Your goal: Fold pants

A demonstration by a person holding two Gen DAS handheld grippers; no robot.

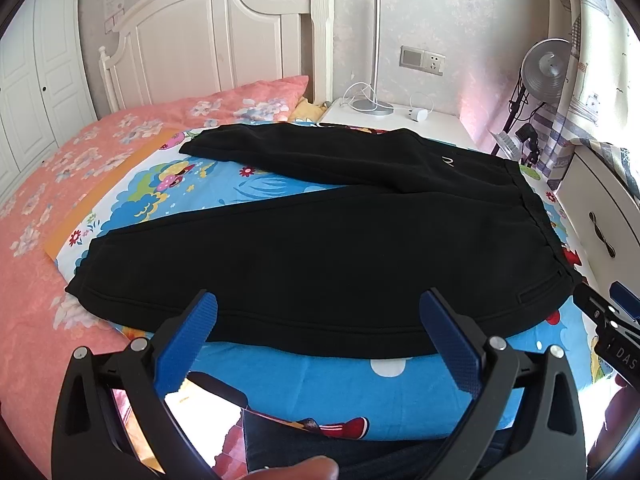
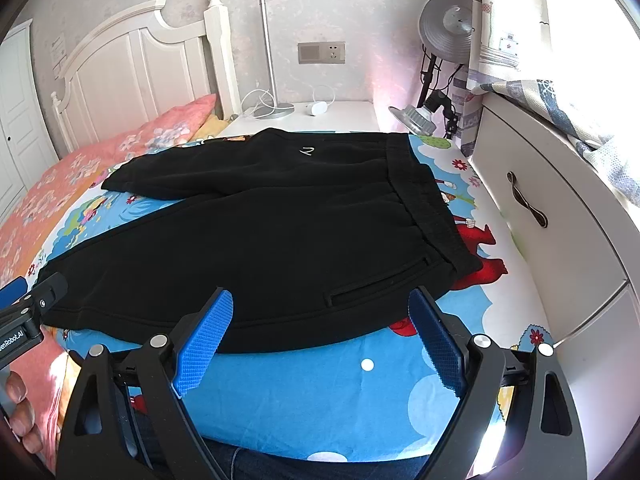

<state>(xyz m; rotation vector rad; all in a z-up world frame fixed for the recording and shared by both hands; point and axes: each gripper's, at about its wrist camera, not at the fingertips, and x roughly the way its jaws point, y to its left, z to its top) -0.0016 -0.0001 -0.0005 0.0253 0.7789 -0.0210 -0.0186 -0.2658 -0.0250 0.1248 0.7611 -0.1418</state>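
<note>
Black pants (image 1: 320,248) lie flat on a blue cartoon sheet (image 1: 340,384) on the bed, legs spread in a V toward the left, waistband at the right. They also show in the right wrist view (image 2: 280,240), where the waistband (image 2: 432,208) and a hip pocket slit are seen. My left gripper (image 1: 318,304) is open and empty, just above the near edge of the near leg. My right gripper (image 2: 320,308) is open and empty, at the near edge by the pocket. Each gripper shows at the side of the other's view.
A pink floral quilt (image 1: 48,200) covers the bed's left side. A white headboard (image 1: 208,40) stands behind. A white nightstand (image 2: 320,116) with a lamp base and charger is at the back. A white drawer unit (image 2: 552,208) stands close on the right.
</note>
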